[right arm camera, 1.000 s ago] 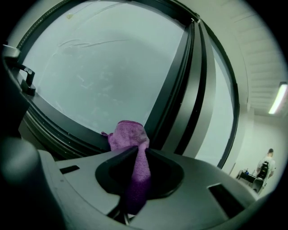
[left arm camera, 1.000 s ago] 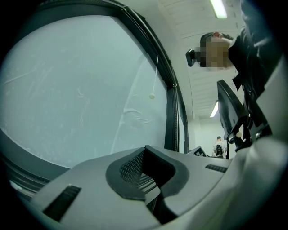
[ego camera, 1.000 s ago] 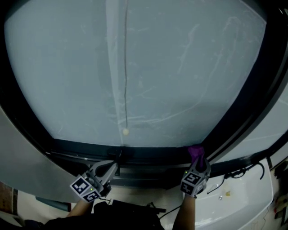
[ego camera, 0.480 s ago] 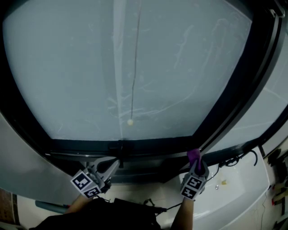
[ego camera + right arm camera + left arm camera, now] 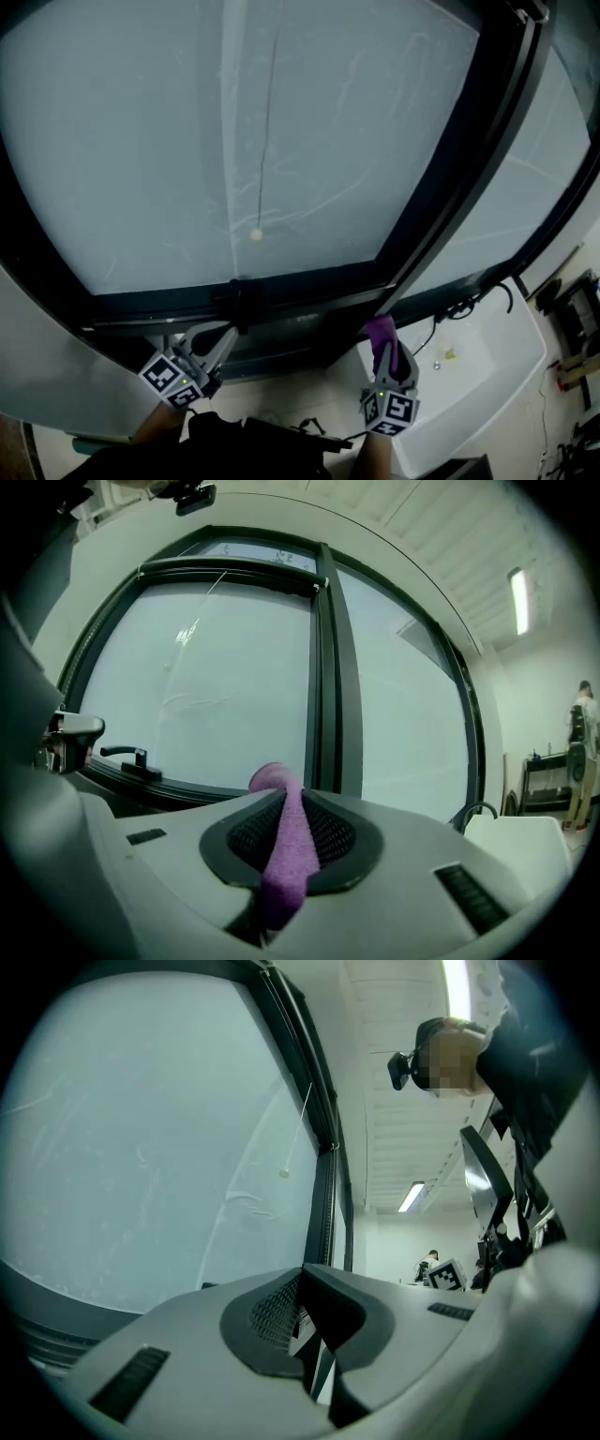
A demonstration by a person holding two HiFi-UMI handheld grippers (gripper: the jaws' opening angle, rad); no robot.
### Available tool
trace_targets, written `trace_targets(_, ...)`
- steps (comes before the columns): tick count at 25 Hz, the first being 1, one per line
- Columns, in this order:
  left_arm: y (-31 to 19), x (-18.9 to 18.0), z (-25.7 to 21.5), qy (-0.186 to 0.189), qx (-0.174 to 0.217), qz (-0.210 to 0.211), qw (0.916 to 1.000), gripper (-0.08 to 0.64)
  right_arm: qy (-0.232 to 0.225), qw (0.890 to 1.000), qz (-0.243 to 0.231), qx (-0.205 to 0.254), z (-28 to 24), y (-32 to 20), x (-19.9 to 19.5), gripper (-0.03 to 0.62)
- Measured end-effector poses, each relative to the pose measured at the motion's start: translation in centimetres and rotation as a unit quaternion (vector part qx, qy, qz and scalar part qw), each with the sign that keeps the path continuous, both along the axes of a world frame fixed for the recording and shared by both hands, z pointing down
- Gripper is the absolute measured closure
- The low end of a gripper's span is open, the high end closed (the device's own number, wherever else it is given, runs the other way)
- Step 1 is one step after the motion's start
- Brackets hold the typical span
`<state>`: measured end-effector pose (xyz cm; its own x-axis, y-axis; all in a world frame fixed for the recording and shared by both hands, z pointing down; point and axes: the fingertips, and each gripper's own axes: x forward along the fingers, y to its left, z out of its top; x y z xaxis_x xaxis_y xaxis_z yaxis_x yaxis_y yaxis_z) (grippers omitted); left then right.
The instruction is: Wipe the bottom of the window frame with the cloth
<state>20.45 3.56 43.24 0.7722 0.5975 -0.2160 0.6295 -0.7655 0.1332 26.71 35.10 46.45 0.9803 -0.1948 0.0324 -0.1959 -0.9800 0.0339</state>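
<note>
Head view, near field: your right gripper (image 5: 383,353) sits low and right of centre, jaws clamped on the purple cloth (image 5: 380,331). Right gripper view confirms it: the cloth runs down the slot between the two pads, and a rounded tuft sticks out past the tips.

Your left gripper (image 5: 221,341) is low and left, well apart from the right one. Left gripper view: jaws brought together, nothing between them.

Next out: the bottom of the window frame (image 5: 300,292), a dark rail running across just above both grippers. The cloth tuft is close beneath this rail, near where the dark upright frame bar (image 5: 448,169) meets it. Contact between cloth and rail cannot be settled from any view. The left gripper's tips point at a dark window handle (image 5: 239,300) on the same rail.

To your right of the cloth: a white ledge (image 5: 497,361) with a black cable (image 5: 473,305) lying on it.

Farther: the pale glass pane (image 5: 141,141) fills most of the head view. A thin cord (image 5: 269,112) hangs down in front of it and ends in a small pale bead (image 5: 256,234).
</note>
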Motion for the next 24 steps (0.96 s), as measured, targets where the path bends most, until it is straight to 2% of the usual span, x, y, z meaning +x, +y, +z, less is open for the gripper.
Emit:
trace_targets(7, 0.3, 0.4, -1.0, 0.017, -0.007, 0.02, 0.9996, 0.563, -0.006, 1.0, 0.018, -0.005, -0.1, 0.9, -3.2, 0.54)
trace_targets(11, 1.0, 0.6, -1.0, 0.022, 0.009, 0.043, 0.9988, 0.563, -0.004, 1.0, 0.027, 0.005, 0.1, 1.1, -4.1, 0.54)
trace_targets(19, 2.2, 1.0, -1.1, 0.023, 0.019, 0.062, 0.9976, 0.563, -0.012, 1.0, 0.026, -0.006, -0.3, 0.4, -3.2, 0.54)
trace_targets(24, 2.5, 0.9, -1.0, 0.02, 0.018, 0.07, 0.9971, 0.563, 0.01, 1.0, 0.022, 0.003, -1.1, 0.4, -2.8, 0.54)
